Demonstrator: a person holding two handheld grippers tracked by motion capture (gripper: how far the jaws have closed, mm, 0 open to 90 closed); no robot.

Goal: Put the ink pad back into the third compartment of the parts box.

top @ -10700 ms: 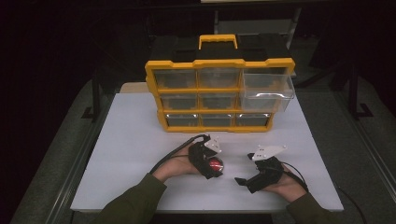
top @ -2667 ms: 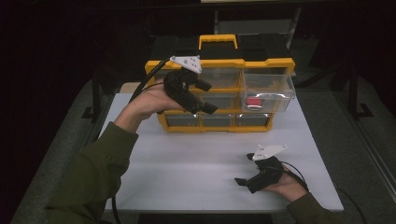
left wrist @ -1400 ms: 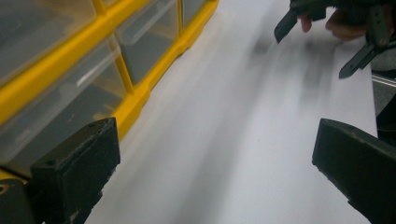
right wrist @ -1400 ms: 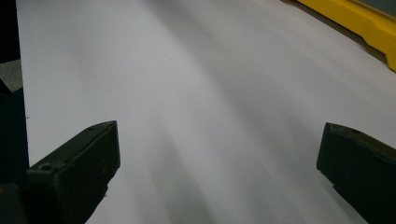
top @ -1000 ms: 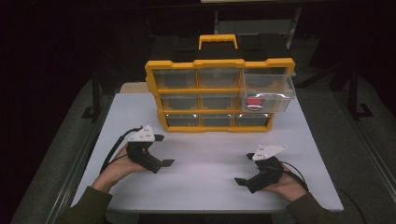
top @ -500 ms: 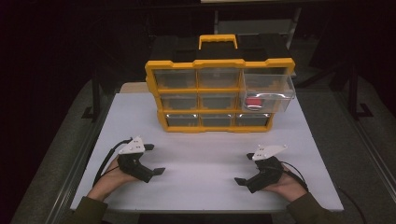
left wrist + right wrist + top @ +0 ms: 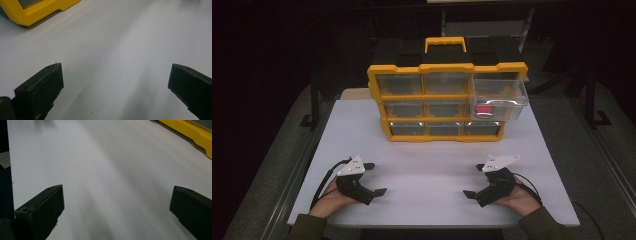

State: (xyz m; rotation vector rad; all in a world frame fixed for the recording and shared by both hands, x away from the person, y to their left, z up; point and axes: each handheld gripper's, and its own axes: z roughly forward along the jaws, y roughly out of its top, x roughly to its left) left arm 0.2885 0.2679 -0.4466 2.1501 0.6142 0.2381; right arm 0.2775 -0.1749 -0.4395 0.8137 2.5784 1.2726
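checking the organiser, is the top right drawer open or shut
Open: the top right drawer juts forward of the yellow organiser, with a red thing showing inside.

The high view looks forward and down from the person's side, taking in the whole white surface with the yellow drawer organiser at its far end. The left gripper view sits low and close over the surface, catching the organiser's base at upper left. The right gripper view, equally low, catches that base at upper right. All three views share the surface and the organiser.
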